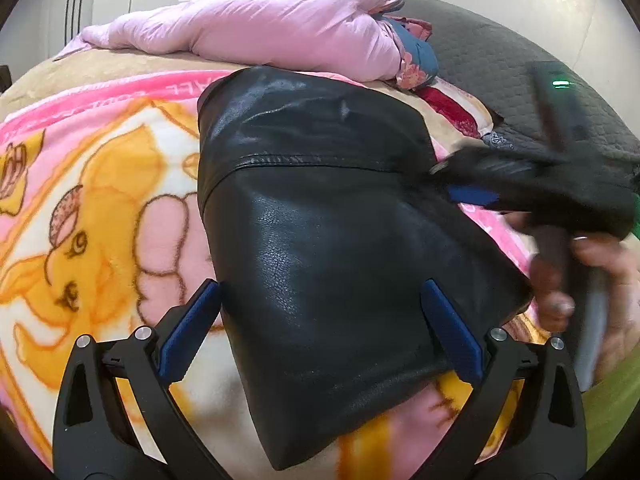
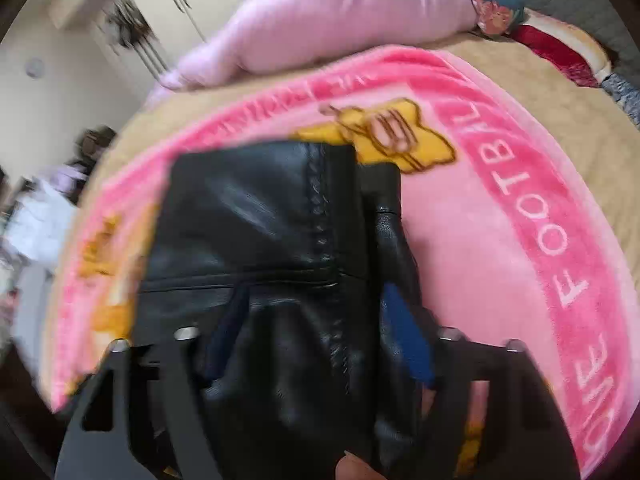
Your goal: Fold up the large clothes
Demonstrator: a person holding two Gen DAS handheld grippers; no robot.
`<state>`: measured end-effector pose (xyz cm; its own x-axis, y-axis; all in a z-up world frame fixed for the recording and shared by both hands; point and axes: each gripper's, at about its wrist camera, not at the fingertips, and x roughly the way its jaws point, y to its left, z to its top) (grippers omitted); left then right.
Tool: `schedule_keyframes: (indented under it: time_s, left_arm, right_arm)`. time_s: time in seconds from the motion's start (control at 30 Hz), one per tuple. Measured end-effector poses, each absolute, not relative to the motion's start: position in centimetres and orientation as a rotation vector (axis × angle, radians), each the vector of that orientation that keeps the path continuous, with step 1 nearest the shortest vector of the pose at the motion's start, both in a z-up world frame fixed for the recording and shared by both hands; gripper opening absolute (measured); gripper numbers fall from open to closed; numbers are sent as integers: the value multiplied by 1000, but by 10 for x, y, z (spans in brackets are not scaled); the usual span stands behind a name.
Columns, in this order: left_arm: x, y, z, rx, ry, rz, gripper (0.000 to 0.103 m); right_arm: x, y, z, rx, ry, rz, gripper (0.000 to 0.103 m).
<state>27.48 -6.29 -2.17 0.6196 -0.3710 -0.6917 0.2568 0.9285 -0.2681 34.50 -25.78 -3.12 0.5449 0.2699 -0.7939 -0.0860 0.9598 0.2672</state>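
**Black leather jacket getting folded on the bed**

So the black leather jacket (image 1: 320, 240) is lying folded up on a pink cartoon blanket (image 1: 100, 220) that's covering the bed (image 1: 120, 64). It's sitting roughly in the middle of the blanket, with a stitched seam running across its top side.

The left gripper (image 1: 320, 316) is hanging over the near end of the jacket with its jaws spread wide. The blue pads (image 1: 192, 320) are sitting on either side of the leather and aren't pinching anything, so it's open and not holding.

The right gripper (image 2: 316, 344) is coming in from the right side in the left camera's view, blurry, with a hand (image 1: 600, 272) wrapped around its handle. In its own camera a bunched fold of the jacket is sitting between the two blue pads, which are standing about halfway apart. The picture is too smeared for me to tell whether those pads are actually squeezing the leather or just sitting around it.

A pink padded coat (image 1: 260, 28) is lying at the far side of the bed, well apart from the jacket.
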Motion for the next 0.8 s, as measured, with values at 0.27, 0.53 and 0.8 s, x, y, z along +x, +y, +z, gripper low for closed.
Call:
schedule_keyframes:
  time_s: [0.27, 0.53, 0.8]
  left_arm:
    - [278, -55, -19, -201, 828, -383, 95]
    - [280, -74, -21, -122, 812, -394, 95]
    - [276, -78, -20, -108, 803, -383, 95]
  right_arm:
    - [310, -290, -11, 432, 759, 398, 7]
    - [327, -296, -41, 313, 859, 258, 10]
    - [328, -288, -50, 218, 880, 202, 19]
